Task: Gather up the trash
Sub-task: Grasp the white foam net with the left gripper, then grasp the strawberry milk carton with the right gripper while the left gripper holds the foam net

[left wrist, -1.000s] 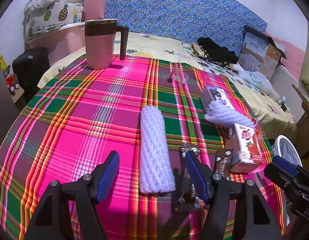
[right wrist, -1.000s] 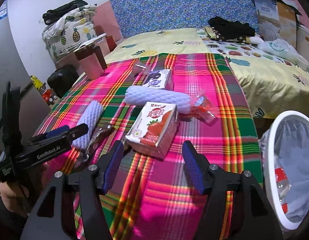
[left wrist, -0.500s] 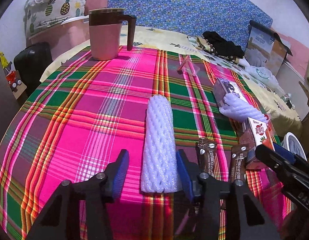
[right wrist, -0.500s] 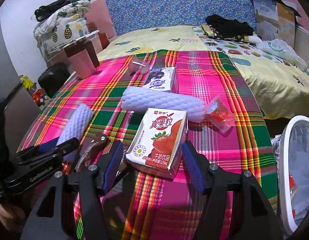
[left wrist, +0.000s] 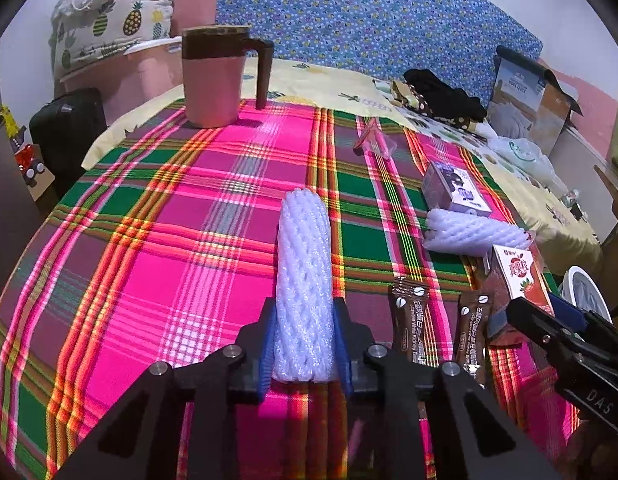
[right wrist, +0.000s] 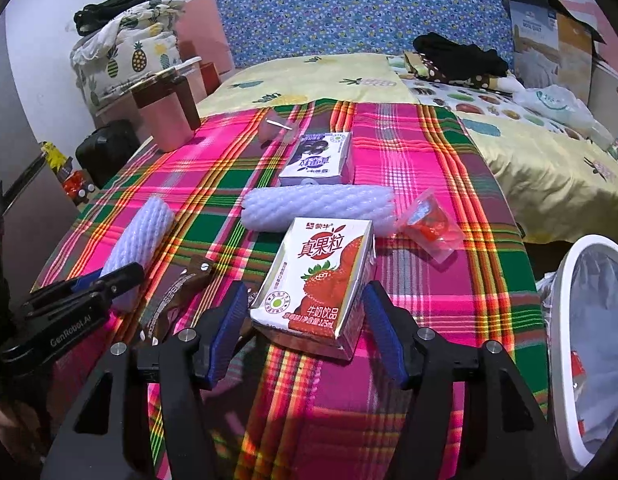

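My left gripper [left wrist: 303, 344] is pinched on the near end of a white foam net sleeve [left wrist: 305, 280], blue ribbed pads pressed into both sides of its quilted, spongy mesh. The sleeve is a long soft cylinder lying flat on the plaid tablecloth [left wrist: 169, 240], running toward 12 o'clock. At 3 o'clock of it lie two brown glossy coffee sachets [left wrist: 413, 320], flat and rectangular, side by side.

My right gripper [right wrist: 305, 320] is spread wide, one pad on either side of a strawberry milk carton [right wrist: 319, 276]; small gaps show on both sides, so no contact. The carton is a boxy, printed-card brick with foil edges, lying on its back. At 12 o'clock of it, touching, is a second foam sleeve [right wrist: 317, 206] lying crosswise, then a purple carton [right wrist: 319, 156]. A crumpled clear wrapper with red inside [right wrist: 431, 224] sits at 2 o'clock. White-rimmed bin [right wrist: 565, 320], plastic-lined, at 3 o'clock off the table's edge.
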The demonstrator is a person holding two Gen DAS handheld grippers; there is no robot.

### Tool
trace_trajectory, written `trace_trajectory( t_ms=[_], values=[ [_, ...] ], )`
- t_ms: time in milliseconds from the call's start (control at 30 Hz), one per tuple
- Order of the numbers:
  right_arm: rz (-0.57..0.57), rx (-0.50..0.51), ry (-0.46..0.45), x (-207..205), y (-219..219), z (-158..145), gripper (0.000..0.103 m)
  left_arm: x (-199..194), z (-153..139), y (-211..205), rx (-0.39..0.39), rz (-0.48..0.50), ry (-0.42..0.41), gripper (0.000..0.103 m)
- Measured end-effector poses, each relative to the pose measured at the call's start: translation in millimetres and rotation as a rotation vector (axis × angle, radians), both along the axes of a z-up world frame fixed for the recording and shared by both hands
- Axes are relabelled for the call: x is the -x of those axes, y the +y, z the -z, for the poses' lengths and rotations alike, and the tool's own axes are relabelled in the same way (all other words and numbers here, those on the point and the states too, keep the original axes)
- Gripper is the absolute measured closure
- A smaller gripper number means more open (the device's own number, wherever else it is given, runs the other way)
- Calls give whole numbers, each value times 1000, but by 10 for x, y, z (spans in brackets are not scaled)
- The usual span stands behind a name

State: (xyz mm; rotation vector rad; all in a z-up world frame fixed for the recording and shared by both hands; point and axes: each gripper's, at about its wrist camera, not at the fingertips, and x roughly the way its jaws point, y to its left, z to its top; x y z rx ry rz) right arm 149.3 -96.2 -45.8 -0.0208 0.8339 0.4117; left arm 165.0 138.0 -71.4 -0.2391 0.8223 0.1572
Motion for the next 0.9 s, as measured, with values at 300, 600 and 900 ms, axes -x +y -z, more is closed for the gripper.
trace_trajectory(
  t_ms=[300,600,900],
  values=[
    [-7,-11,-1,33,-52,-15,87,157,-82,-100,-15,-3,-12,77],
    [-9,-51,14,39,-56,4,35,249,-71,-50,-5,-21,-5,77],
    [-36,21,23,-6,178,115,35,216,-24,-19,8,-14,3,77]
  ],
)
